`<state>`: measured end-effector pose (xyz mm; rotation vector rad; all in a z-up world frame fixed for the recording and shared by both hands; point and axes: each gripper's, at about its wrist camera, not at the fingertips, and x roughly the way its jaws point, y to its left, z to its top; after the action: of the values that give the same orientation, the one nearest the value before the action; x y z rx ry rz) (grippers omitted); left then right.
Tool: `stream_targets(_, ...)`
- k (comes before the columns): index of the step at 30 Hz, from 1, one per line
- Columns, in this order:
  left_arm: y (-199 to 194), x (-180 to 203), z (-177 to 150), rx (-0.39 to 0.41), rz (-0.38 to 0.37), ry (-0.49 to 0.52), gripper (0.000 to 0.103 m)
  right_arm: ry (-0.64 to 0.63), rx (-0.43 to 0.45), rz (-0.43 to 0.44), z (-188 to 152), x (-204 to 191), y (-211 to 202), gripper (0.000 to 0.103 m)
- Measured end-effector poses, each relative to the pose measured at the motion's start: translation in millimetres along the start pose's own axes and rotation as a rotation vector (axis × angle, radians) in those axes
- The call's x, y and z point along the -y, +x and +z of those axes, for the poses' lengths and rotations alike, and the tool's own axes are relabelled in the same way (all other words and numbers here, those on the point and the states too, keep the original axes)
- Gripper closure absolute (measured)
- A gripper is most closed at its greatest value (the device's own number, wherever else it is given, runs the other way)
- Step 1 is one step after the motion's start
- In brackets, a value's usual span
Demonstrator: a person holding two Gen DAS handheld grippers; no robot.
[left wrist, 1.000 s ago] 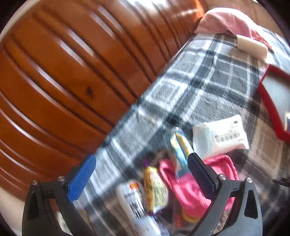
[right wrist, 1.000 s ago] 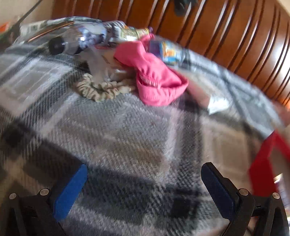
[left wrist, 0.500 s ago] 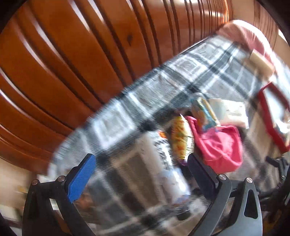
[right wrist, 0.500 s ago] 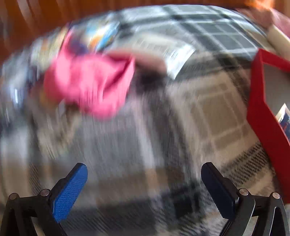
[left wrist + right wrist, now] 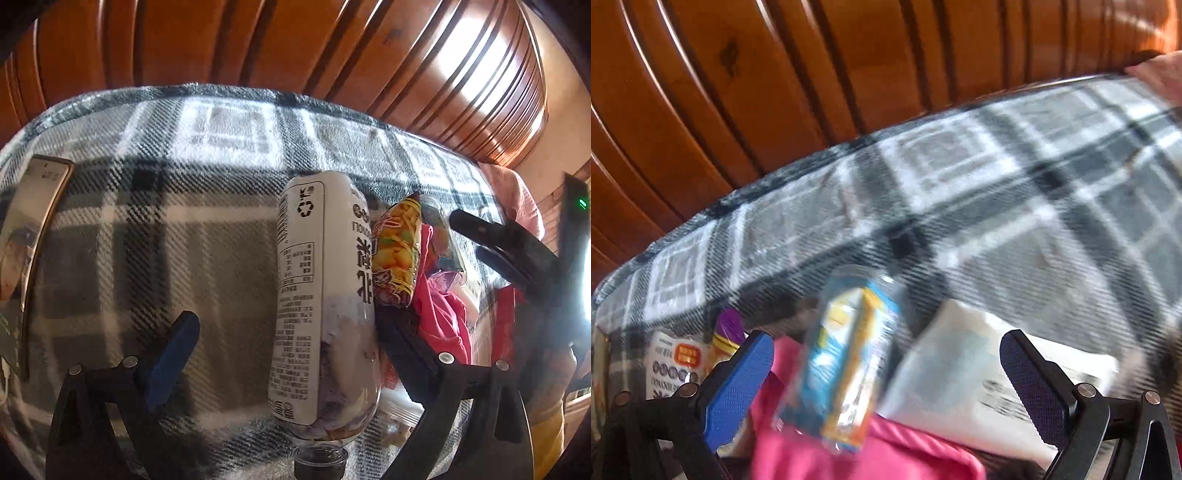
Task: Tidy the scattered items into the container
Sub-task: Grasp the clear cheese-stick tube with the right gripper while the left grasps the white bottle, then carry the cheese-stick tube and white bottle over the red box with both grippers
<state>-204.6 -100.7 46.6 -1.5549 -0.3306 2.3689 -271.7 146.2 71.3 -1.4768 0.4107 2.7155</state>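
Note:
A clear bottle with a white label (image 5: 325, 295) lies on the plaid blanket between the open fingers of my left gripper (image 5: 291, 339), cap toward the camera. A yellow snack packet (image 5: 397, 251) and a pink cloth (image 5: 441, 310) lie just right of it. My right gripper (image 5: 886, 369) is open over a blue and yellow blister pack (image 5: 846, 365), which lies on the pink cloth (image 5: 857, 454). A white wipes packet (image 5: 964, 376) lies to its right. The bottle label (image 5: 674, 363) shows at far left. The container is not in view.
A grooved wooden headboard (image 5: 258, 40) rises behind the blanket (image 5: 147, 177). A phone or framed picture (image 5: 33, 221) lies at the left edge. The right gripper's black body (image 5: 517, 254) shows at the right in the left wrist view. A pink pillow (image 5: 1160, 74) sits far right.
My left gripper swung left and lowered until the bottle lay between its fingers. My right gripper swept from the red container side across to the blister pack and wipes.

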Motion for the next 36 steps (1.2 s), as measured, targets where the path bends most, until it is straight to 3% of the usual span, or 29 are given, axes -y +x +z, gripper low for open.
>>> stream_targets(1, 1, 4, -2, 0.004, 0.017, 0.016, 0.005, 0.003, -0.039, 0.009, 2, -3, 9, 0.004)
stream_targets(3, 3, 15, -5, 0.056, 0.135, 0.081, 0.002, 0.009, -0.103, 0.030, 5, -8, 30, 0.011)
stream_targets(5, 9, 23, -8, 0.095, 0.244, 0.120, 0.002, -0.003, -0.103, 0.021, 0, -12, 42, 0.029)
stream_targets(6, 16, 24, -8, 0.078, 0.276, 0.130, 0.002, -0.002, -0.111, 0.009, 0, -13, 49, 0.048)
stream_targets(7, 24, 24, -8, 0.041, 0.298, 0.141, 0.002, 0.006, -0.114, -0.013, 0, -13, 53, 0.050)
stream_targets(10, 28, 27, -12, 0.049, 0.340, 0.178, 0.002, -0.021, -0.089, -0.041, -2, -19, 50, 0.050)
stream_targets(13, 23, 30, -12, 0.067, 0.347, 0.160, 0.010, -0.039, -0.077, -0.051, -3, -21, 48, 0.050)
stream_targets(15, 17, 31, -12, 0.091, 0.335, 0.164, 0.037, -0.022, -0.073, -0.046, -2, -19, 47, 0.050)
stream_targets(16, 16, 31, -12, 0.097, 0.335, 0.167, 0.040, -0.017, -0.071, -0.043, -1, -18, 47, 0.050)
stream_targets(21, 2, 25, -10, 0.089, 0.325, 0.118, 0.041, 0.024, -0.078, 0.046, 3, -10, 37, 0.051)
stream_targets(28, -42, 11, -3, 0.148, 0.362, 0.111, 0.041, 0.057, 0.011, 0.061, 11, 0, 2, 0.052)
stream_targets(32, -52, -4, 2, 0.167, 0.358, 0.127, 0.041, 0.064, 0.052, 0.026, 10, 14, -19, 0.052)
stream_targets(36, -43, 9, 15, 0.192, 0.351, 0.186, 0.041, 0.115, 0.100, -0.024, 5, 52, -35, 0.051)
